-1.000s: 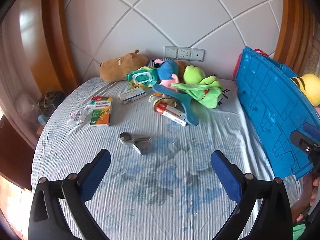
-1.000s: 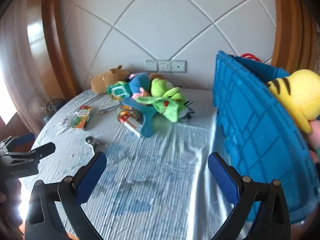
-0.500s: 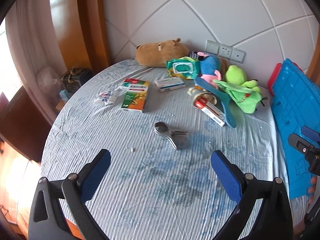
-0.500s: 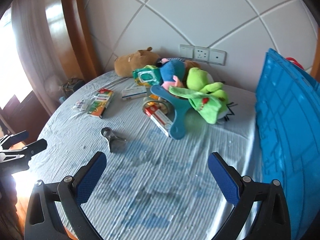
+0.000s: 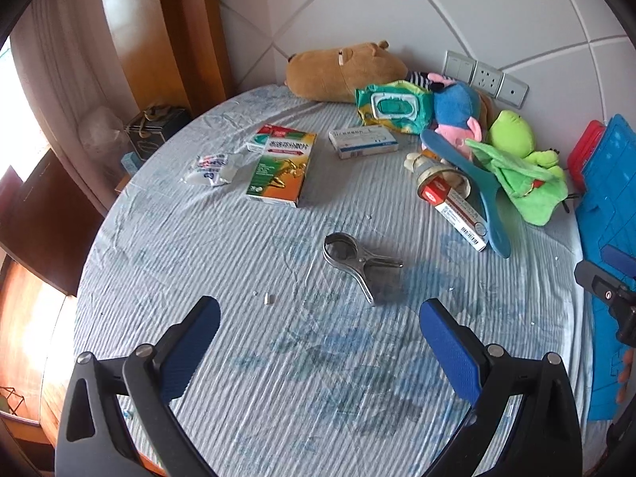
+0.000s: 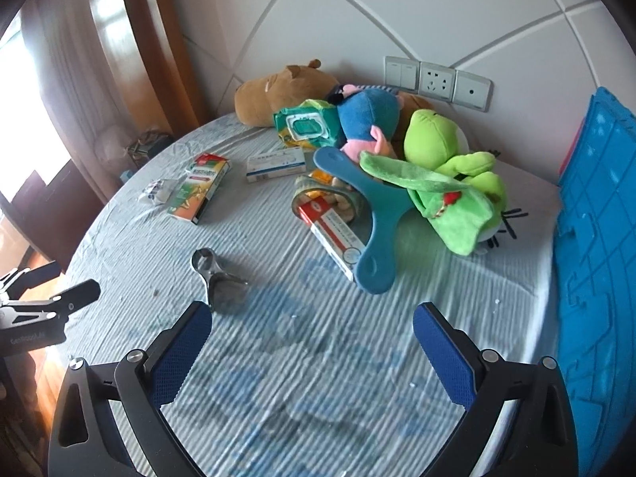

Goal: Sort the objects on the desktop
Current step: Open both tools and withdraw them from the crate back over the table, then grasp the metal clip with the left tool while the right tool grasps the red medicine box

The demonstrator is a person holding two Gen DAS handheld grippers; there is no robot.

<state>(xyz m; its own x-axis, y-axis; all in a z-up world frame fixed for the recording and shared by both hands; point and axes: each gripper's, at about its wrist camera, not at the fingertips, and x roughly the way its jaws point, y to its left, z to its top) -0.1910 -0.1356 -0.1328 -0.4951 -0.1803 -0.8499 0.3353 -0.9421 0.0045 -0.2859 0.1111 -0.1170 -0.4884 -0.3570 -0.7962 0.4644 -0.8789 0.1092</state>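
Note:
A round table with a pale blue striped cloth point(image 5: 278, 377) carries the clutter. A metal clamp point(image 5: 353, 258) point(image 6: 216, 274) lies near the middle. Behind it are an orange-green box point(image 5: 282, 171) point(image 6: 198, 192), a white box point(image 5: 363, 141) point(image 6: 276, 163), a red-white box point(image 5: 457, 206) point(image 6: 334, 230), a blue shoehorn point(image 5: 477, 187) point(image 6: 369, 218), a wipes pack point(image 5: 393, 107) point(image 6: 308, 125) and plush toys: brown point(image 5: 342, 69), blue-pink point(image 6: 369, 119), green frog point(image 6: 449, 167). My left gripper point(image 5: 318, 342) is open, empty, just short of the clamp. My right gripper point(image 6: 310, 346) is open and empty too.
A blue plastic crate point(image 6: 596, 246) point(image 5: 608, 206) stands on the right side of the table. A small white sachet point(image 5: 210, 169) lies at the left. Wall sockets point(image 6: 435, 81) sit behind the toys. Dark furniture and bags point(image 5: 151, 131) stand beyond the left edge.
Both grippers have swung left and tilted down toward the table; the crate has slid to the right edge of both views and the clamp is now closer. Both stay open.

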